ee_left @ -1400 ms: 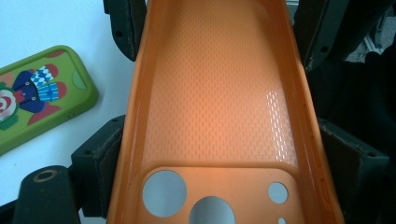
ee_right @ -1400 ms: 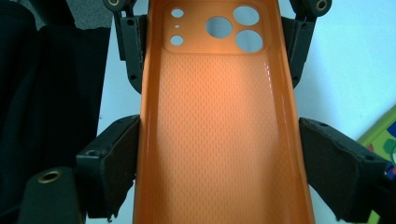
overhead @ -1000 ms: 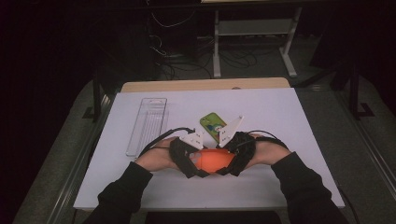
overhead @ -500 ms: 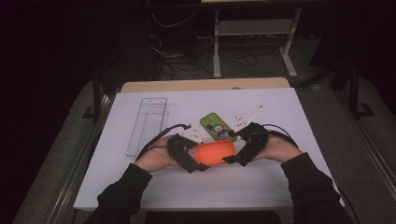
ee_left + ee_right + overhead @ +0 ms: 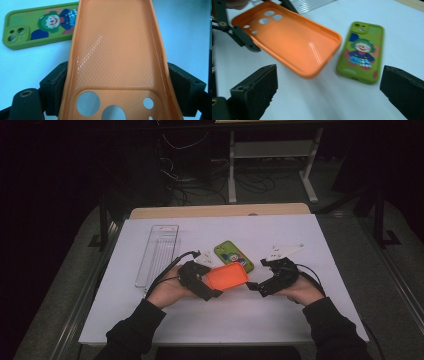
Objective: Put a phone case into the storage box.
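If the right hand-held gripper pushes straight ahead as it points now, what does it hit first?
Probably the free end of the orange silicone phone case, which the left hand-held gripper holds off the table; the open right hand-held gripper may pass beneath.

Table [image 5: 150,320], layout of contents.

1. Clear tray [image 5: 158,254]: lies lengthwise toward the left edge, nearer the far edge than the near one.
2. Printed phone case [image 5: 233,255]: flat on the table near its middle, right of the tray and well apart from it.
3. Plain phone case [image 5: 227,276]: held above the table just before the printed case, toward the near edge, apparently tilted; camera end at its left, between the jaws of the left gripper [image 5: 207,287].
4. Right gripper [image 5: 256,288]: just right of the plain case, apart from it, nothing between its jaws; nearer the right edge.
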Available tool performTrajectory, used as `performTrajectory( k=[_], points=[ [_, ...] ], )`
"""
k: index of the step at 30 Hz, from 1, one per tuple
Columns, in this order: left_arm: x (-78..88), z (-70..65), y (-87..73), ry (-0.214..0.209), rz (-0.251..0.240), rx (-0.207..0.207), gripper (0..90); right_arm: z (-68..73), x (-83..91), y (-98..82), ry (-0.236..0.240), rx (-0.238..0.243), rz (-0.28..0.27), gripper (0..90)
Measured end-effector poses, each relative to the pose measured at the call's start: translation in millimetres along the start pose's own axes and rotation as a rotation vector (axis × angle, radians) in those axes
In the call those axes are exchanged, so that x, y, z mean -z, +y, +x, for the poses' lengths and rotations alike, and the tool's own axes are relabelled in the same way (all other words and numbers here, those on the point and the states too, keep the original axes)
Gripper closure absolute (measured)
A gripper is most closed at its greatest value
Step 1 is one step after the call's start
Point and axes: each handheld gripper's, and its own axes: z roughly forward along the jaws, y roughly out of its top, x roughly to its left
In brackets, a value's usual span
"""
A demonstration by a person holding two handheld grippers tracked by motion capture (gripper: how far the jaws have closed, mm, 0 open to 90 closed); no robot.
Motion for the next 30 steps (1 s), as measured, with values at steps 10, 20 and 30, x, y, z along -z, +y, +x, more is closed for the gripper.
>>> performTrajectory(
  k=[10, 20, 30],
  points=[
    [1.9, 3.4, -0.4, 0.037, -0.001, 0.029, 15.8, 8.7, 2.2, -24.3, -0.133, -0.131, -0.056, 0.7],
    [6.2, 10.7, -1.6, 0.059, -0.009, 0.06, 15.8, 8.2, -12.9, -32.7, -0.148, -0.124, -0.033, 0.7],
    [6.3, 11.2, -1.8, 0.059, -0.019, 0.073, 15.9, 12.3, -15.4, -32.4, -0.208, -0.06, -0.058, 0.8]
  ],
)
